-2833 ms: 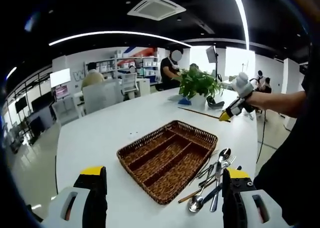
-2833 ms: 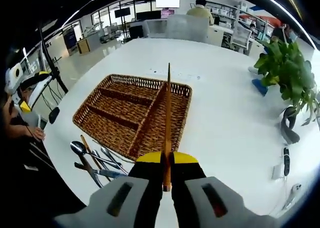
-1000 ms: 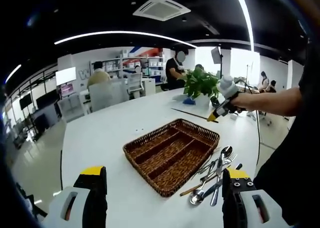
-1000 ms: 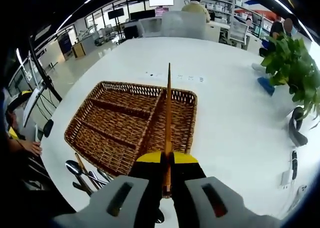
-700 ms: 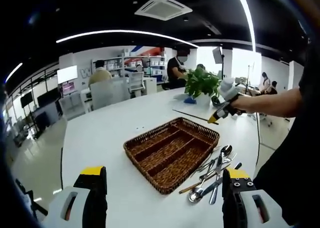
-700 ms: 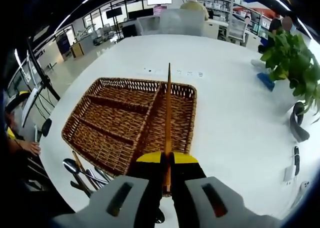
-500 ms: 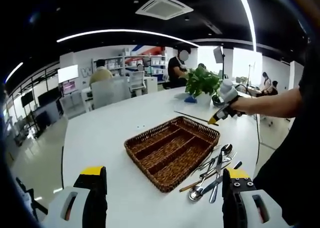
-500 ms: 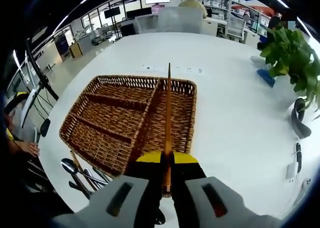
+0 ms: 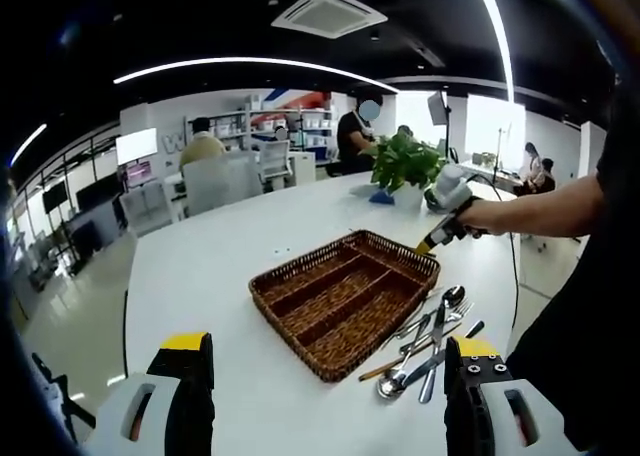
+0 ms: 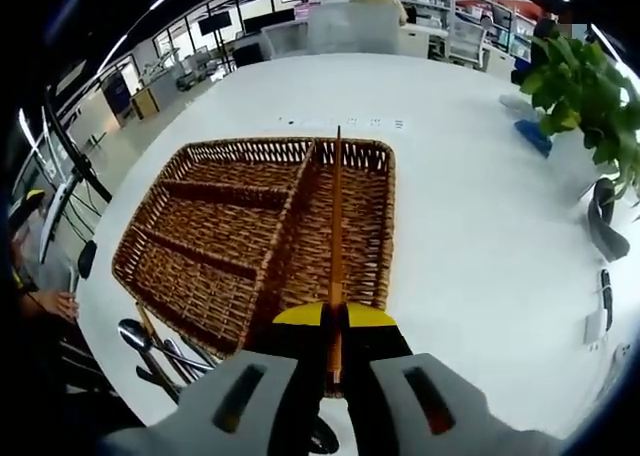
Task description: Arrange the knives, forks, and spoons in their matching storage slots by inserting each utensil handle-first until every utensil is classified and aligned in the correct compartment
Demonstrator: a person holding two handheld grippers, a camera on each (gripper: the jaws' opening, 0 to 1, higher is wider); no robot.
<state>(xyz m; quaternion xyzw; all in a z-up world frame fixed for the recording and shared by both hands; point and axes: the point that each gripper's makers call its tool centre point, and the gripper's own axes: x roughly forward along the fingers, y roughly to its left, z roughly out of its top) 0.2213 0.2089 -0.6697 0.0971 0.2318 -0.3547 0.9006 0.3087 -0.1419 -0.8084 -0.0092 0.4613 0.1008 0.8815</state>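
A brown wicker basket (image 9: 285, 334) with long compartments lies on the white table (image 9: 200, 276). My left gripper (image 9: 327, 344) is held wide open in front of it, with nothing between its jaws. A pile of metal spoons, forks and knives (image 9: 428, 341) lies just right of the basket. My right gripper (image 9: 425, 246), on a person's outstretched arm, hovers at the basket's far right corner. In the right gripper view, that gripper (image 10: 335, 314) is shut on a thin wooden stick (image 10: 337, 226) that points out over the right-hand compartment of the basket (image 10: 250, 145). The utensil pile (image 10: 165, 351) shows at lower left.
A potted green plant (image 9: 405, 161) stands at the table's far side, also seen as the plant (image 10: 585, 96) at upper right. Small dark objects (image 10: 605, 231) lie on the table beside it. People and chairs fill the office behind.
My right gripper with the stick has come lower and closer to the basket, which now looms larger under the stick. My left gripper has stayed open and barely moved.
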